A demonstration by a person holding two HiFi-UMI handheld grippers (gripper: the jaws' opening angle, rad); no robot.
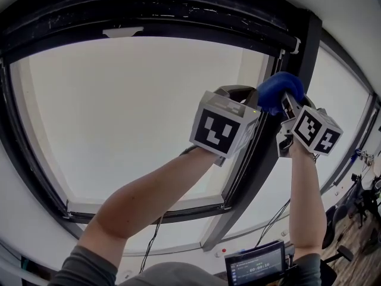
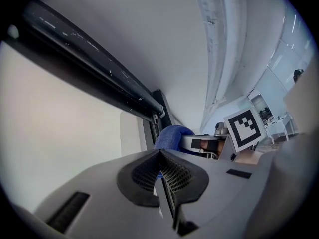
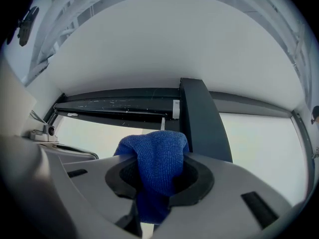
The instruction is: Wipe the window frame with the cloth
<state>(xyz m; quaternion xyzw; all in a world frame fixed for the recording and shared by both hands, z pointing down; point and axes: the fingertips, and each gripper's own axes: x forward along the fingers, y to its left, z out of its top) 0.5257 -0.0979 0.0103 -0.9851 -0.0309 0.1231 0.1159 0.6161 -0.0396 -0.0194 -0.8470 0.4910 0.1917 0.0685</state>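
A blue cloth (image 3: 158,161) is bunched between the jaws of my right gripper (image 3: 159,180), which is shut on it. In the head view the blue cloth (image 1: 278,90) sits against the upper part of the dark vertical post (image 1: 305,52) of the window frame, with the right gripper (image 1: 286,109) just below it. My left gripper (image 1: 241,97) is raised beside it to the left, over the pane's right edge. In the left gripper view its jaws meet with nothing between them at the left gripper (image 2: 160,169), and the blue cloth (image 2: 172,136) shows beyond.
A black top rail (image 1: 178,16) runs across above the bright pane (image 1: 131,112). The bottom rail (image 1: 149,210) is near my forearms. A second pane (image 1: 339,106) lies right of the post. A small screen (image 1: 256,264) hangs low, and office chairs (image 1: 351,207) stand far right.
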